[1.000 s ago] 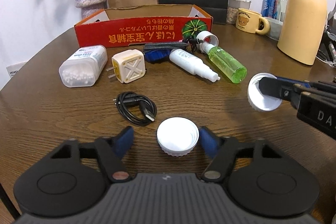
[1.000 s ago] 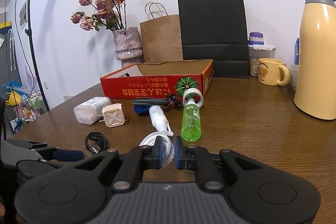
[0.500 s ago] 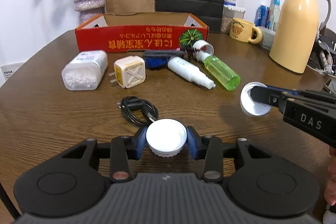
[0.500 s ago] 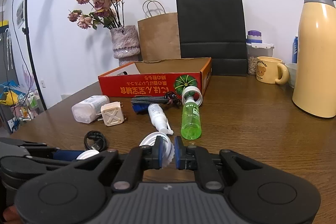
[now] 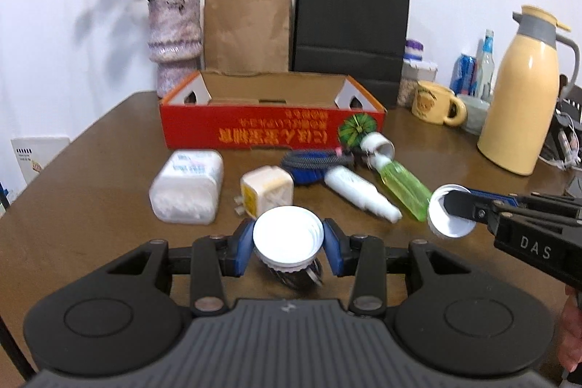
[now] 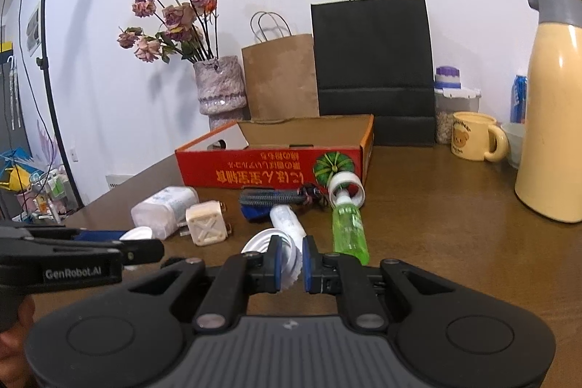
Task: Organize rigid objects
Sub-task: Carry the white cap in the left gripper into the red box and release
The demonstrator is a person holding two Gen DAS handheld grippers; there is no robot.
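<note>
**Two white lids held clear of the table, box open behind**

Left wrist view: The left gripper (image 5: 288, 244) was closed on a white lid (image 5: 288, 239), the blue pads pressed against its rim from both sides, its hollow side turned up. The lid was carried above the table (image 5: 91, 206), with a black cable (image 5: 298, 277) partly seen beneath it. Just beyond lay a plug (image 5: 267, 191) and a cotton-swab tub (image 5: 187, 191), side by side. Farther right a white bottle (image 5: 358, 193) and a green bottle (image 5: 402, 188) lay at a slant, a brush (image 5: 313, 164) behind them. The red box (image 5: 271, 130) stood open past that row, its near wall facing the camera. At the right the right gripper (image 5: 449, 206) was seen pinching a second lid (image 5: 449, 215) by its wall. Bare wood was left at the table's left edge and between the green bottle and the flask (image 5: 520, 97).

Right wrist view: The right gripper (image 6: 289, 264) was nearly shut, the second lid (image 6: 287, 259) held edge-on between its pads. The left gripper (image 6: 145, 248) reached in from the left, its lid (image 6: 138, 234) showing white. The box (image 6: 272, 166) sat ahead, the green bottle (image 6: 347, 230) near its corner. The tabletop to the right, toward the mug (image 6: 473, 140) and the flask (image 6: 556, 119), lay open.
</note>
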